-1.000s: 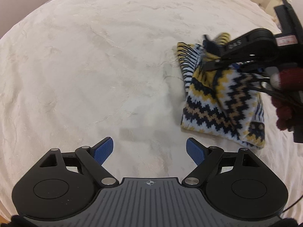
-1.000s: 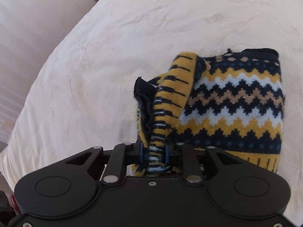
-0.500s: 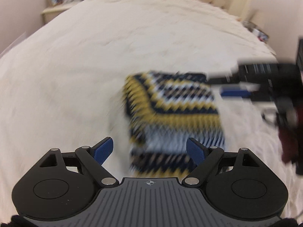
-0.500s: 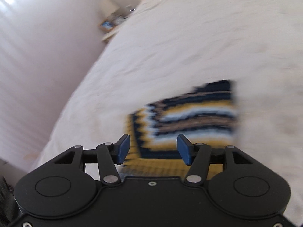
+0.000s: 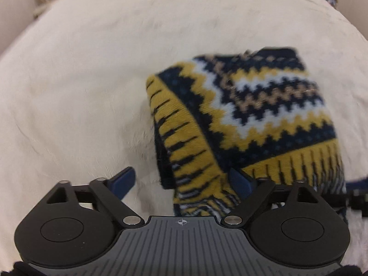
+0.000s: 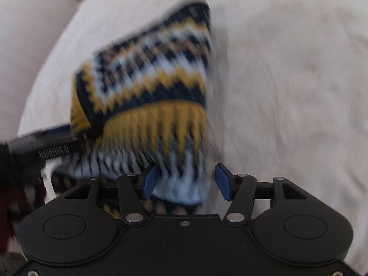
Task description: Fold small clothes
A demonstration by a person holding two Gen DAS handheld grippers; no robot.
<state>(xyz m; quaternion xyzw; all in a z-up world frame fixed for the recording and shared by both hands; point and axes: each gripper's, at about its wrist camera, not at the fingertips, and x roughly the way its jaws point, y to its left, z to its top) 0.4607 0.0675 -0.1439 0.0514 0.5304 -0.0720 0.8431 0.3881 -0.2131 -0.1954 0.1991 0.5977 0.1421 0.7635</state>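
Now the right tongs (image 6: 186, 181) have released the knit sweater (image 5: 264, 105); the left tongs (image 5: 184, 179), just widened, straddle its near-left corner ungripped, bare bed (image 5: 80, 80) leftward.

Both wrist views look steeply down along their tool fingers at the bed (image 5: 92, 73), at close range. The left view takes the knitted sweater (image 5: 264, 105) from its left edge, the right view (image 6: 147, 78) from its right. Both share the sweater's near hem.
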